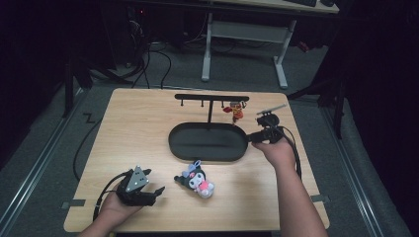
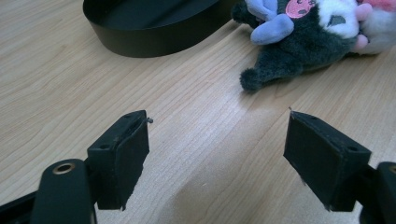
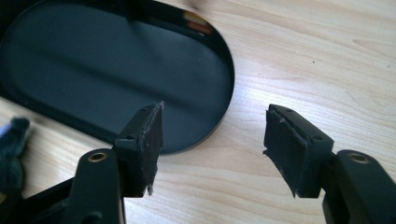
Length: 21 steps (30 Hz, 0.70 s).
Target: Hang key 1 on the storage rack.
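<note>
— Wooden bench, and on it that black oval tray with a hook rack behind; a small charm hangs there.
— And the plush?
— Lying just in front of the tray, near the left tongs, spread and empty.
— Right tongs?
— At the tray's right rim, jaws apart, nothing between them.
</note>
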Each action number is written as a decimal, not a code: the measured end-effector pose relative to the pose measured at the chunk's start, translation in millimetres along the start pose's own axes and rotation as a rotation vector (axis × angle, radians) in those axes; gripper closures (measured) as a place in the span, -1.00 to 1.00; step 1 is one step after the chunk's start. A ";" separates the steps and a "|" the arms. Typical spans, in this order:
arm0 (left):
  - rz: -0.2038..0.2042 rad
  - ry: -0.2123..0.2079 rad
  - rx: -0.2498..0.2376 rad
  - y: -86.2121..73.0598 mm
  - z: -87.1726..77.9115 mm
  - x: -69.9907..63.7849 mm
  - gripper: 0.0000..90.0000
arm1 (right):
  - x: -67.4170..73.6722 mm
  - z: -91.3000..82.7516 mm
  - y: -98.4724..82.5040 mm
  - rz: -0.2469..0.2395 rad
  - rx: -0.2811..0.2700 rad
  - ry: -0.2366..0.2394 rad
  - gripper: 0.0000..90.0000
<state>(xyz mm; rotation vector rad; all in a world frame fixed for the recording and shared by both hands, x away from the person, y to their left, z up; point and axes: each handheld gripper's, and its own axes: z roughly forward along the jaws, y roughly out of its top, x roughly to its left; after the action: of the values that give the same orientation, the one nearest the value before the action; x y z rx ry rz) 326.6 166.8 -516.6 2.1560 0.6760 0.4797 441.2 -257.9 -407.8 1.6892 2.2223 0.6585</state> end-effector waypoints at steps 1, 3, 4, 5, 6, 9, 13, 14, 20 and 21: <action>-0.004 -0.007 0.005 0.1 1.2 -0.1 -0.49 | 1.6 -1.0 -9.9 -0.013 -0.034 0.000 -0.20; -0.006 -0.009 0.006 0.1 2.0 -0.3 -0.46 | 4.3 -2.2 -32.3 -0.021 -0.099 0.009 -0.22; -0.007 -0.011 0.007 0.2 2.6 -0.4 -0.45 | 5.9 -2.4 -44.4 -0.027 -0.126 0.015 -0.24; -0.009 -0.012 0.011 0.3 3.1 -0.4 -0.44 | 7.5 -1.8 -56.6 -0.040 -0.150 0.024 -0.27; -0.015 -0.012 0.013 0.2 3.5 -0.6 -0.43 | 9.4 -1.5 -68.8 -0.046 -0.168 0.032 -0.27; -0.036 -0.018 0.020 -0.3 4.6 -1.9 -0.41 | 14.2 0.1 -106.0 -0.052 -0.255 0.060 -0.28; -0.053 -0.012 0.014 2.7 2.7 -3.9 -0.31 | 14.9 7.6 -151.4 -0.046 -0.365 0.085 -0.29; -0.058 -0.004 0.009 3.8 2.0 -3.2 -0.28 | 14.7 8.4 -158.8 -0.034 -0.395 0.087 -0.29; -0.166 0.009 0.000 8.5 6.5 8.0 0.04 | 14.6 -1.6 -188.7 -0.065 -0.541 0.094 -0.15; -0.170 0.013 -0.009 10.1 7.4 7.7 0.13 | 12.7 -4.0 -190.6 -0.064 -0.540 0.106 -0.16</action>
<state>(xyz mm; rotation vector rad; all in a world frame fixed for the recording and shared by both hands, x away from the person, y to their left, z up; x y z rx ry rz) 339.7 161.8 -512.2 2.0669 0.8540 0.4055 276.9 -287.6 -500.6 1.3286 1.9113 1.2215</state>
